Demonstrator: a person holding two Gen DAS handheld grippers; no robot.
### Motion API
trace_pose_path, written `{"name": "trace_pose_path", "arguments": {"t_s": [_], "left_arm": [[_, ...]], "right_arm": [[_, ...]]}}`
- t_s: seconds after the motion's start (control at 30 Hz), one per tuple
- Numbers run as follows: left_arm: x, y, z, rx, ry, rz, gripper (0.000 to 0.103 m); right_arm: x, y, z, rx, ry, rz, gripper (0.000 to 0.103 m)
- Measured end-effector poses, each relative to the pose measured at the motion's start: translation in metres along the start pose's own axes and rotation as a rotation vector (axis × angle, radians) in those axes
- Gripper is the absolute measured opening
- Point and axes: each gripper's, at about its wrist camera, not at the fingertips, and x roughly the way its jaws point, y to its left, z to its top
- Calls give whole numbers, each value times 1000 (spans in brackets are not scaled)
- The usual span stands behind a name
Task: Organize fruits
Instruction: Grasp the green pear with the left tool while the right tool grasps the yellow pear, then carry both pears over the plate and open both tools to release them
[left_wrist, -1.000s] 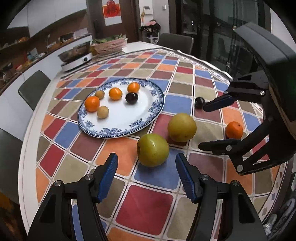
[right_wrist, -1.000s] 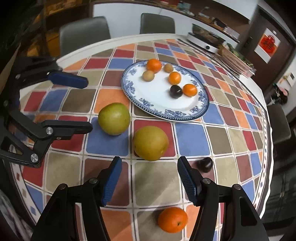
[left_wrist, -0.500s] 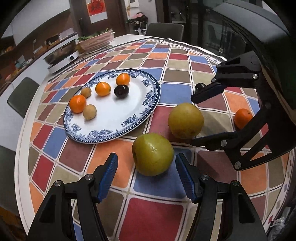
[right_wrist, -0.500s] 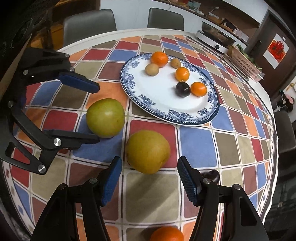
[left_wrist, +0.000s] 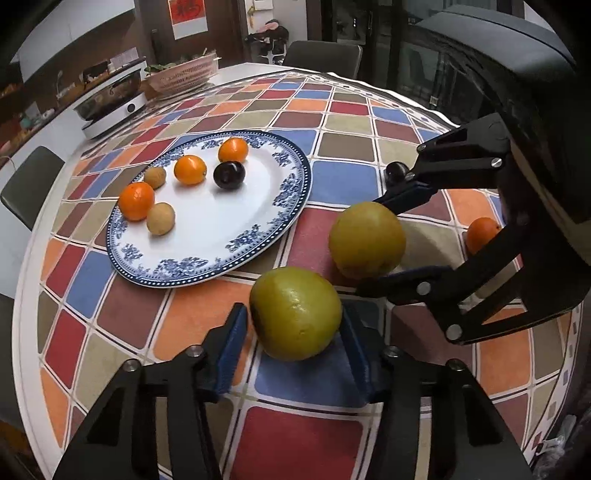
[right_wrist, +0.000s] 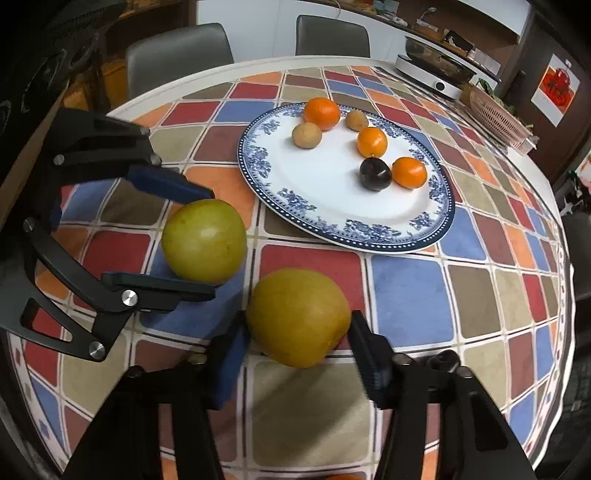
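I am holding my left gripper spread wide around the greenish pear, one blue pad on each flank and neither visibly pressing yet. To its right, my right gripper is likewise gaping around the yellower pear, gripping nothing. The two fruits are sitting just beside each other on the checkered tablecloth, so the grippers' inner fingers are crowding the same narrow gap. Ahead of both, the blue-rimmed plate is carrying small oranges, brown fruits and one dark plum. Beyond the right gripper a loose orange and another dark fruit are waiting on the cloth. My worry: closing off-center could squirt a round pear sideways into its neighbor, or the fingers could clash.
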Motion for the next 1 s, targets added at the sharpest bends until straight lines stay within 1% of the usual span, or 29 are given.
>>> {"name": "trace_pose_path", "arguments": {"t_s": [0.27, 0.5, 0.77, 1.0], "left_arm": [[-6, 2, -5, -76, -18, 5, 48], [-23, 4, -11, -158, -46, 25, 48], [-56, 3, -8, -203, -131, 25, 48], [-82, 7, 8, -220, -195, 56, 48]], "right_arm": [[-2, -4, -3, 80, -7, 22, 52], [-14, -2, -6, 142, -38, 23, 52], [-46, -1, -3, 221, -113, 16, 52], [-75, -6, 8, 274, -197, 16, 52]]}}
